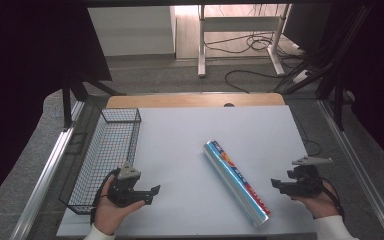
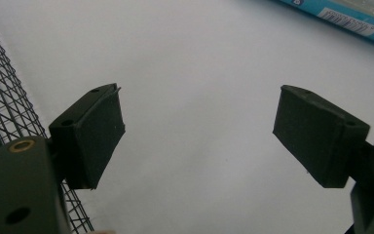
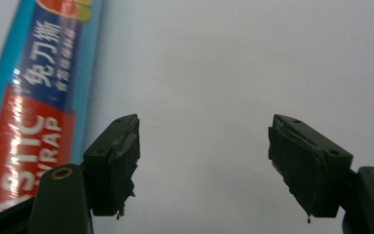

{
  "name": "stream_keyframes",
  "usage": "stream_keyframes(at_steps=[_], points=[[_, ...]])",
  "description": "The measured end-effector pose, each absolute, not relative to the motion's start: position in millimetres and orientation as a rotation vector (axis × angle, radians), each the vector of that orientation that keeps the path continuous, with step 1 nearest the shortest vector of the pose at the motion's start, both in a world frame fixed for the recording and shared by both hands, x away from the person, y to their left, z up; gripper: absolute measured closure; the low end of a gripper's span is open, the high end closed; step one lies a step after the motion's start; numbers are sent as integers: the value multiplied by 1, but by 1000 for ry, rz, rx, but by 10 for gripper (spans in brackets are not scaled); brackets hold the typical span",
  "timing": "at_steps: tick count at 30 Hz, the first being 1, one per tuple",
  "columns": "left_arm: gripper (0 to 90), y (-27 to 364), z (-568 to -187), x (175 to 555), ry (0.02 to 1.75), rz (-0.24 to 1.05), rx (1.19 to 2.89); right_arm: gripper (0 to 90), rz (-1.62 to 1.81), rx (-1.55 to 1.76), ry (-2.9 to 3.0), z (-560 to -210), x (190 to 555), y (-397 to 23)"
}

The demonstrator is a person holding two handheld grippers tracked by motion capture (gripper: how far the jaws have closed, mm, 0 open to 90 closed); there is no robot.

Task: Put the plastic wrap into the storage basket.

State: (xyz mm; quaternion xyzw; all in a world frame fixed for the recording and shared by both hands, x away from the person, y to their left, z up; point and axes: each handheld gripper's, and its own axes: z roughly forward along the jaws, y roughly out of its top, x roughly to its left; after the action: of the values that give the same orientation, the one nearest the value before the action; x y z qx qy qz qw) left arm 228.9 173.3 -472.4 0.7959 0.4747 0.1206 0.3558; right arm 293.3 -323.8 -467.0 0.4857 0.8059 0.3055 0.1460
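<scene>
A long box of plastic wrap [image 1: 236,182], blue and red with a shiny film, lies diagonally on the white table top [image 1: 190,145], right of centre. The same box [image 3: 34,97] runs up the left side of the right gripper view, and its end [image 2: 350,19] crosses the top right corner of the left gripper view. My left gripper [image 1: 152,194] rests near the front left, open, nothing between its jaws [image 2: 199,136]. My right gripper [image 1: 275,185] sits at the front right, just right of the box, open and empty [image 3: 204,161].
A black wire basket [image 1: 107,157] stands along the table's left edge, close beside my left gripper, its mesh [image 2: 5,107] at the left of that gripper's view. Metal rails [image 1: 45,175] flank the table. A desk frame and cables [image 1: 252,45] stand on the floor behind.
</scene>
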Motion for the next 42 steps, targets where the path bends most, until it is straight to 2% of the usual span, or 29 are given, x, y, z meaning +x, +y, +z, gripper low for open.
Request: stream_keyframes(at_steps=[6,25,42], points=[[183,171,-476,228,1210,290,2071,281,883,1334,2366,-448,294,-301],[182,169,-478,228,1215,289,2088,266,858,1165,2563,-426,298,-231],[178,170,-480,227,1213,287,2090,240,654,1179,2657,-453,326,-183]])
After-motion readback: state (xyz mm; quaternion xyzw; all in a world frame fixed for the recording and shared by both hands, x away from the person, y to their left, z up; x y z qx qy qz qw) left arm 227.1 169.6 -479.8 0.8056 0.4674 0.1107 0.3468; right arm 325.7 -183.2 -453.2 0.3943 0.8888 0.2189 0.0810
